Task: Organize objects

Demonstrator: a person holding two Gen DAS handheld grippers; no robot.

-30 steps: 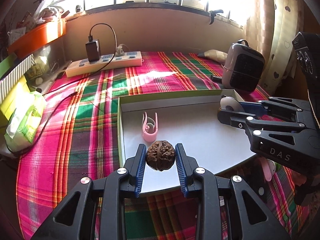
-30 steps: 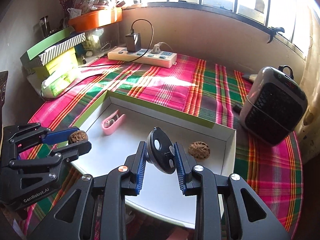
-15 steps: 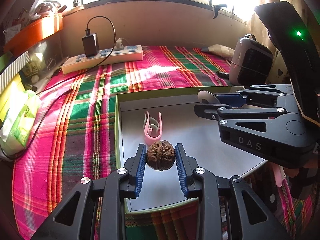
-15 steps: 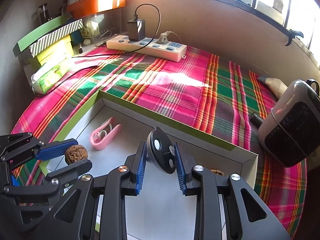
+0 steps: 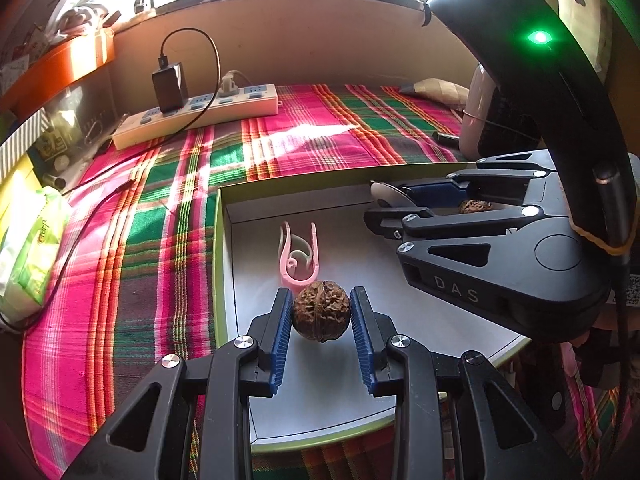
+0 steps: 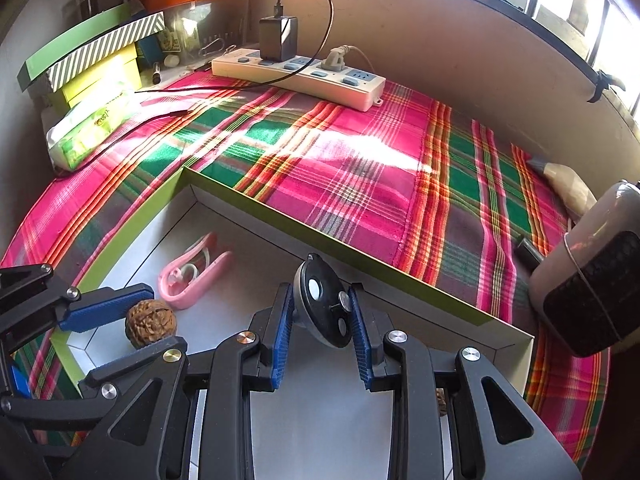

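Observation:
My left gripper (image 5: pixel 321 311) is shut on a brown walnut (image 5: pixel 320 314), held just above the white floor of a green-rimmed tray (image 5: pixel 219 240). A pink clip (image 5: pixel 299 254) lies in the tray right behind the walnut. My right gripper (image 6: pixel 323 306) is shut on a black and silver disc (image 6: pixel 326 308) over the tray's far side. In the right wrist view the left gripper (image 6: pixel 160 318) and its walnut (image 6: pixel 150 322) show at the left, beside the pink clip (image 6: pixel 192 276). A second walnut (image 5: pixel 476 206) rests in the tray, partly hidden behind the right gripper (image 5: pixel 376 206).
A plaid cloth (image 6: pixel 360 152) covers the table. A white power strip (image 6: pixel 300 72) with a black charger lies at the back. A small heater (image 6: pixel 592 280) stands right of the tray. A tissue pack (image 5: pixel 28 256) and stacked boxes (image 6: pixel 92 52) crowd the left.
My right gripper has swung left and lower over the tray with the disc, now looming large in the left wrist view. My left gripper edged forward, bringing the walnut closer to the pink clip.

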